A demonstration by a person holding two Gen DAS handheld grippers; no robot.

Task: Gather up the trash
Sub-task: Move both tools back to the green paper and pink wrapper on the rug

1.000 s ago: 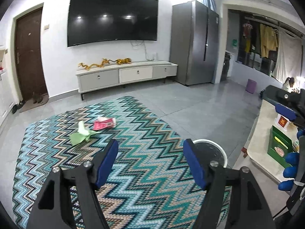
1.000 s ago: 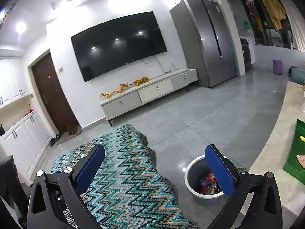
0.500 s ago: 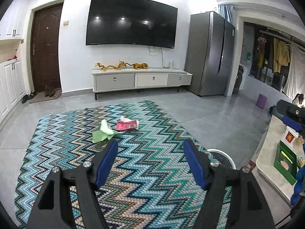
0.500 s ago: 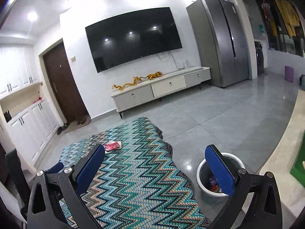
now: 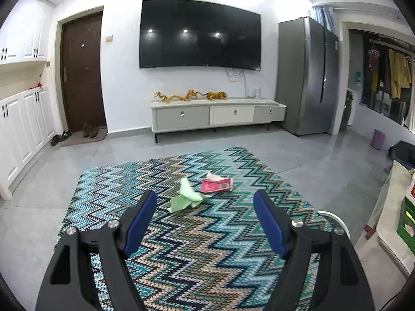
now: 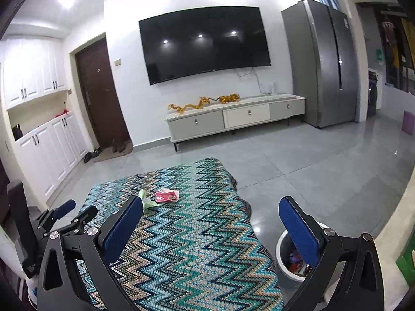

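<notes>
Left wrist view: looks forward and slightly downward between its own two fingers, across a zigzag rug (image 5: 207, 233) toward the far wall bearing the television (image 5: 199, 34). Right wrist view: same heading, tilted, set further right, so the trash bin (image 6: 285, 261) stands close at lower right and the left gripper (image 6: 77, 208) enters at the left edge. Both views share the rug, the television, the low cabinet (image 5: 218, 115) and the refrigerator (image 5: 307, 77).

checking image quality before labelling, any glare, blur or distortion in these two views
Left wrist view: sharp, fisheye bends the walls, ceiling lights glint on the TV. Right wrist view: same bowing, light glare on the floor tiles by the bin; dark corners in both.
</notes>
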